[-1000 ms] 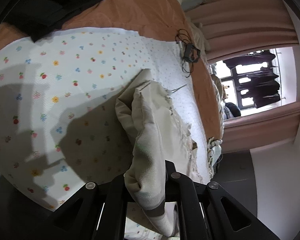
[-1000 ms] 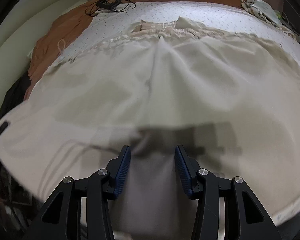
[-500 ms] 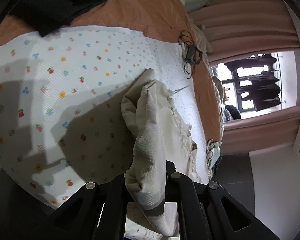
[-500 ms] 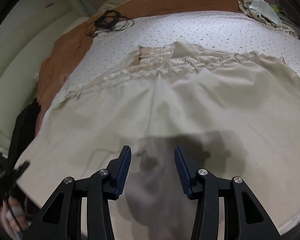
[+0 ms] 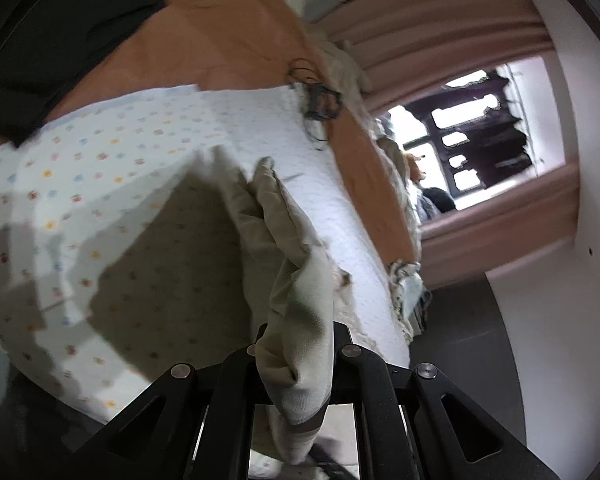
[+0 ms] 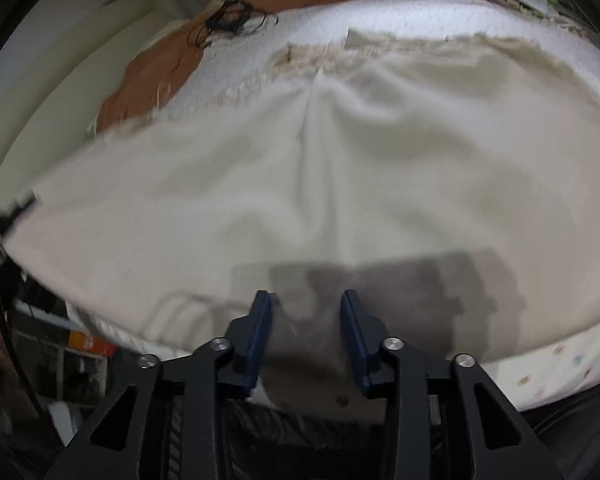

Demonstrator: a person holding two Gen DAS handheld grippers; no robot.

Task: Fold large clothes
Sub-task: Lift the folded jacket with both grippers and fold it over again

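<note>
With my left fingers (image 5: pixel 296 344) clamped on the cream garment's (image 6: pixel 320 168) edge at 6 o'clock and my right fingers (image 6: pixel 306 330) closing with cloth between them, no fold is laid yet.

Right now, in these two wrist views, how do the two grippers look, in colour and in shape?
The left gripper has a black angular frame with silver screws; no coloured pads show. The right gripper has the same black frame and silver screws, and its two fingers carry dark blue ribbed pads. No cables or markings show on either.

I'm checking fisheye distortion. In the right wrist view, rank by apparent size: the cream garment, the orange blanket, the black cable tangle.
1. cream garment, filling most of the frame.
2. orange blanket, a strip behind it.
3. black cable tangle, smallest, though farthest away.
</note>
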